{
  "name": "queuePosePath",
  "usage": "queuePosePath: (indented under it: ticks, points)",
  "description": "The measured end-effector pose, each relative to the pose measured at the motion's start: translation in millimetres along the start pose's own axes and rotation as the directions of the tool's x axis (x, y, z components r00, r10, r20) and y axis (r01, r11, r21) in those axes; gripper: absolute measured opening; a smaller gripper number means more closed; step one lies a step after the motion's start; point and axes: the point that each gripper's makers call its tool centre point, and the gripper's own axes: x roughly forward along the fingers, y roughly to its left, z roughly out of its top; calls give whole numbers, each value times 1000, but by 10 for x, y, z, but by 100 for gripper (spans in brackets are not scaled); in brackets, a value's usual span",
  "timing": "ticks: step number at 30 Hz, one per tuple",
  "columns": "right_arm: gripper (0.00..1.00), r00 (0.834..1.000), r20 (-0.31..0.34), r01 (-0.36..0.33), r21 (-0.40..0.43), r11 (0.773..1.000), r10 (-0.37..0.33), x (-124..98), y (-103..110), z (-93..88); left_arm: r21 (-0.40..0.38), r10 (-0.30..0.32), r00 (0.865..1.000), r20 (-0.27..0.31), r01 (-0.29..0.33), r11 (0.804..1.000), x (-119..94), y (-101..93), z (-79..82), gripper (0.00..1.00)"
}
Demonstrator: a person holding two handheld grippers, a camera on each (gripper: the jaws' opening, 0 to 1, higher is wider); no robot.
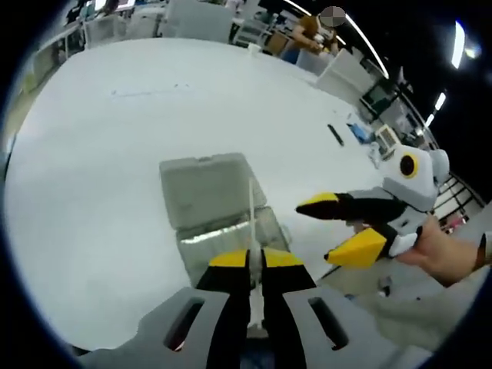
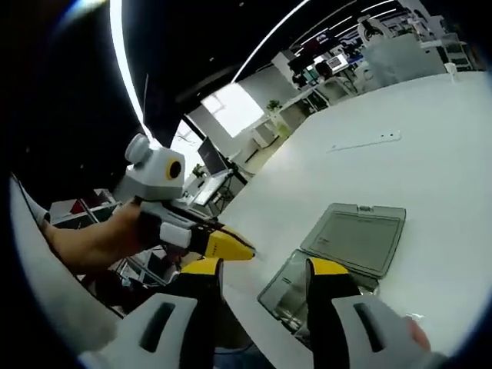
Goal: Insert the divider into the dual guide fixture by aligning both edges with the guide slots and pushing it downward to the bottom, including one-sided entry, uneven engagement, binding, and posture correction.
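Clamping the thin divider (image 1: 251, 223) edge-up, the left tongs (image 1: 256, 260) poise it above the open box (image 1: 223, 223), ready for its slots. Right tongs (image 2: 265, 270) hang apart, empty, free to steady it on the desk (image 1: 115, 154).

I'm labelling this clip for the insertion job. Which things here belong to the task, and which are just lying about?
Part of the job:
- divider, a thin white sheet pinched in the left gripper
- clear box with its lid open, apparently the guide fixture
- right gripper, open, empty

Just lying about:
- black pen-like object
- small clutter at the table's far edge
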Motion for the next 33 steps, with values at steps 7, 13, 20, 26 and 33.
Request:
queuePosePath:
  ticks: [7,13,20,26,33]
  points:
    - [45,1000,-7,-19,-71,997,19,-16,54,-18,-6,16,1000,-25,-16,1000,-3,19,-28,1]
    - [47,999,-31,-16,-141,990,12,-43,51,-58,-30,25,998,-54,-26,999,20,50,-72,1]
    - [48,998,-63,-10,-227,974,-5,-100,29,-117,-52,26,997,-71,-29,998,34,63,-86,1]
    - [51,997,-83,-24,-286,958,0,-123,51,-157,-64,41,995,-95,-47,997,55,89,-119,1]
    - [53,995,-101,-36,-331,943,2,-154,41,-182,-86,60,992,-109,-69,994,65,100,-147,1]
